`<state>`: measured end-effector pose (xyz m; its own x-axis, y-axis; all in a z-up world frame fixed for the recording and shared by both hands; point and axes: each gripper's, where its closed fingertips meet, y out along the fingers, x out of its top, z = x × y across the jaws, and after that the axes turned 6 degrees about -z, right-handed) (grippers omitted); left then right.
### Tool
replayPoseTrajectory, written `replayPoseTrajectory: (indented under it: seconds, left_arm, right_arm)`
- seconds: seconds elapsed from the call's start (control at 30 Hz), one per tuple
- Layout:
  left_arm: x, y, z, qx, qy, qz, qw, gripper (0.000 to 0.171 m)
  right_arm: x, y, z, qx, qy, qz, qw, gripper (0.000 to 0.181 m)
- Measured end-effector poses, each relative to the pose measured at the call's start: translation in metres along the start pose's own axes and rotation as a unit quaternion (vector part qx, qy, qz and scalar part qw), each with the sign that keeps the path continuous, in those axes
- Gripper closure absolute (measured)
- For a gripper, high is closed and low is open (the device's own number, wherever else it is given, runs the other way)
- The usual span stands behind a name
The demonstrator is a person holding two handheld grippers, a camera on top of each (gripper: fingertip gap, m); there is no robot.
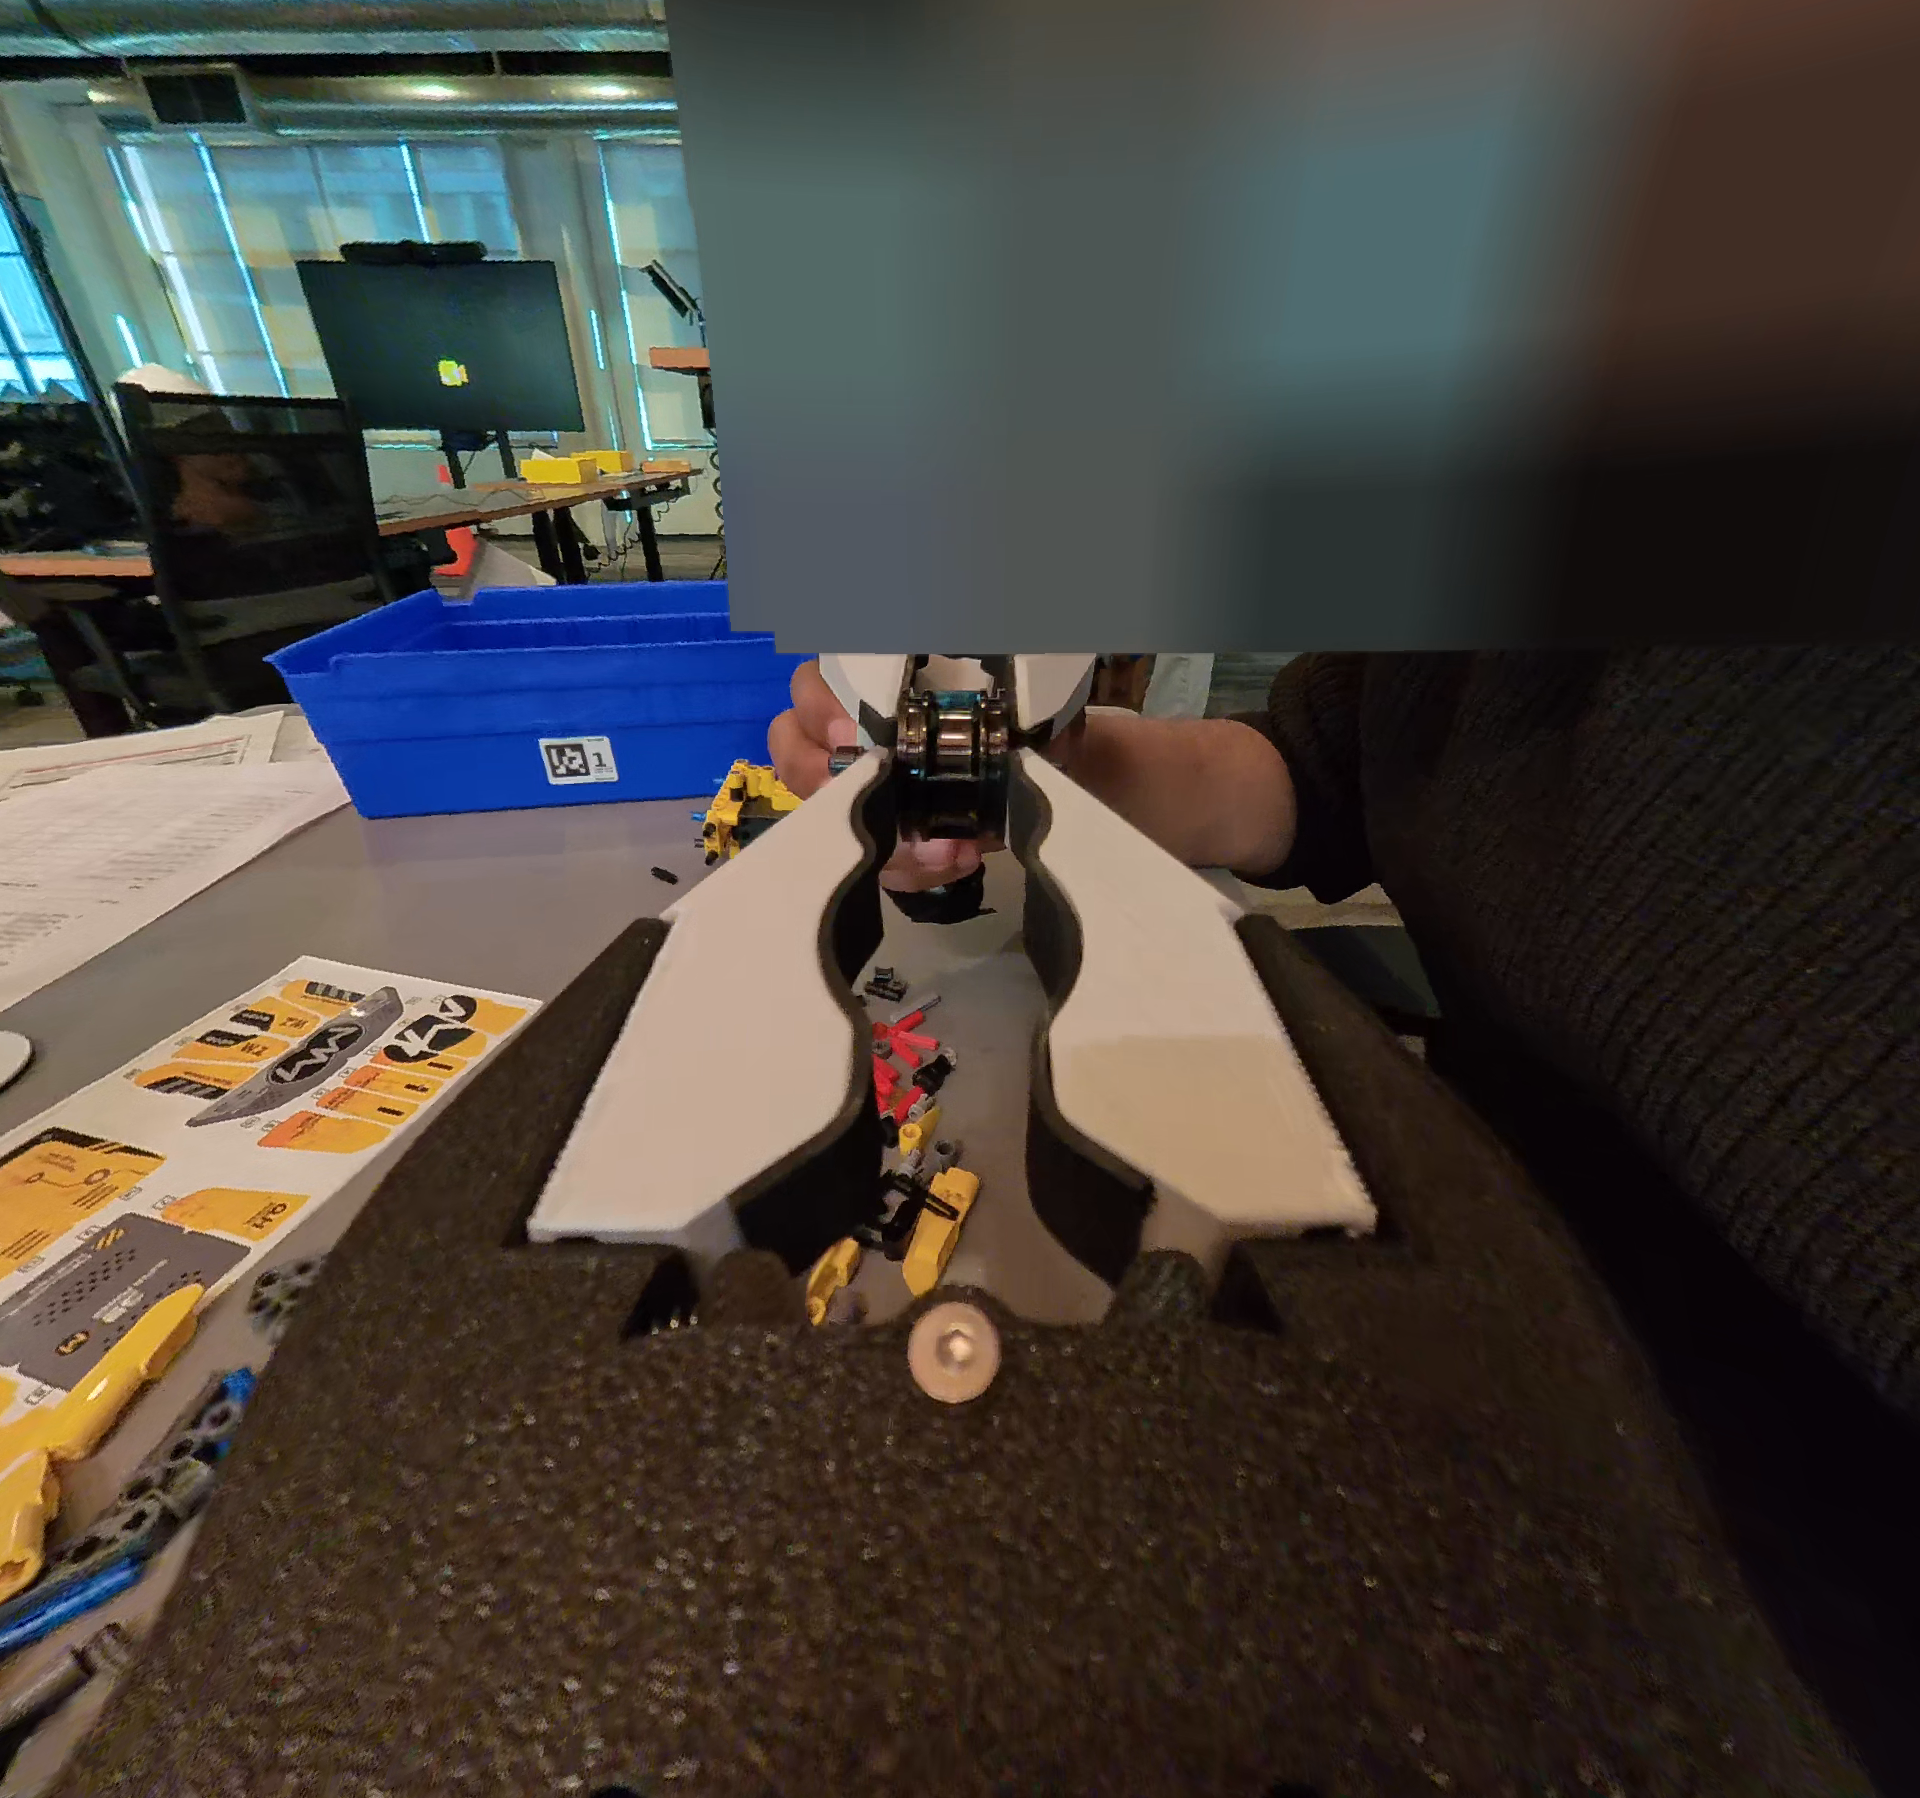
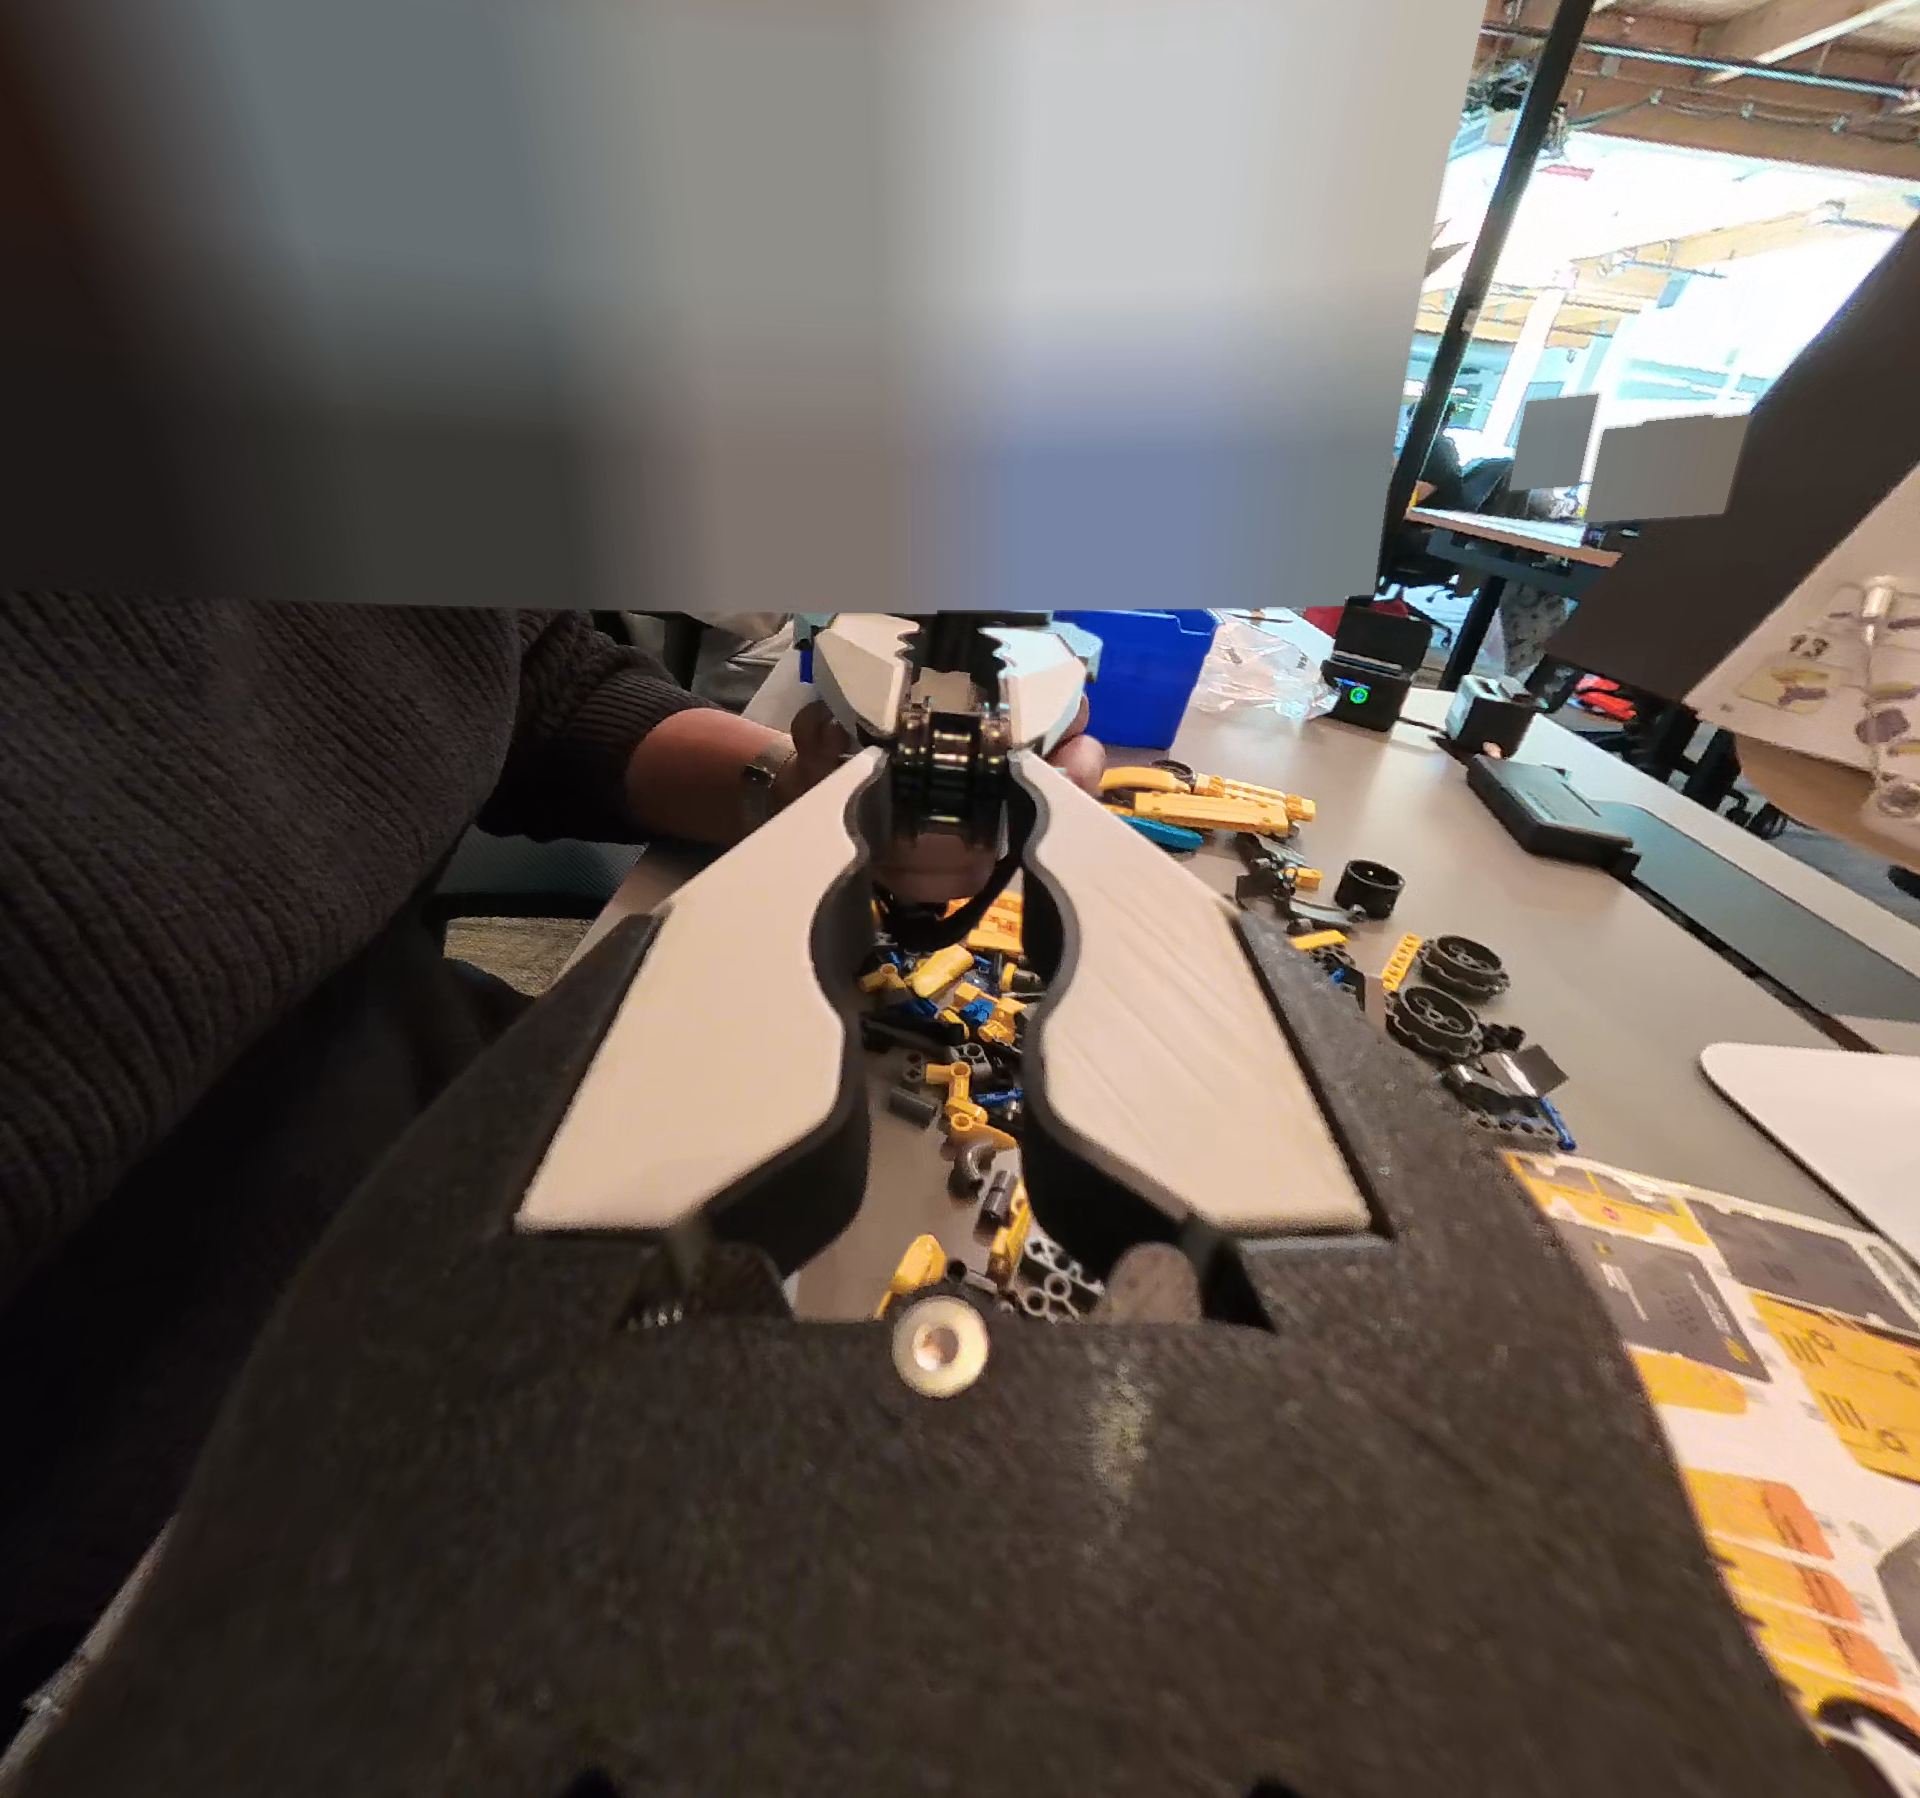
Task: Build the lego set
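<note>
Two grippers meet tip to tip above the grey table [image 2: 1621, 938], both pinching one small black wheel part [image 1: 951, 772]: left gripper [image 1: 951, 761] from one side, right gripper [image 2: 943, 761] from the other. Loose yellow and black building pieces [image 2: 966, 1052] lie beneath, blue bin [image 1: 520, 699] behind.

Both pairs of fingers [image 1: 727, 1021] are white with black inner pads and clamp a black wheel piece [image 1: 951, 772] with a shiny metal-coloured rim. Below the left pair lie red, yellow and black small parts [image 1: 920, 1125] on the grey desk [image 1: 468, 896]. Left of them sit a yellow, orange and grey sticker sheet [image 1: 312, 1073] and a blue bin [image 1: 520, 699]. Right of the right fingers [image 2: 1143, 1021] lie black toothed wheels [image 2: 1439, 1016].
</note>
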<state>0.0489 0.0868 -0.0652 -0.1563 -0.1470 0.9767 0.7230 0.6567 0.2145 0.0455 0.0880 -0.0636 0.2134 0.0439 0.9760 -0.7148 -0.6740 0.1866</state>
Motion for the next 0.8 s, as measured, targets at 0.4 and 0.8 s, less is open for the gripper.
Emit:
replayPoseTrajectory:
  seconds: [0.4,0.8]
  left_arm:
    - [0.0023,0.0004,-0.0083,-0.004,0.052,0.008,0.999,0.152]
    - [0.0021,0.0005,-0.0082,-0.001,0.062,0.01,0.998,0.152]
  right_arm:
    - [-0.0003,0.0015,0.0015,0.001,-0.005,0.001,1.0,0.145]
    - [-0.0014,0.0017,0.0023,-0.001,-0.026,0.009,1.0,0.148]
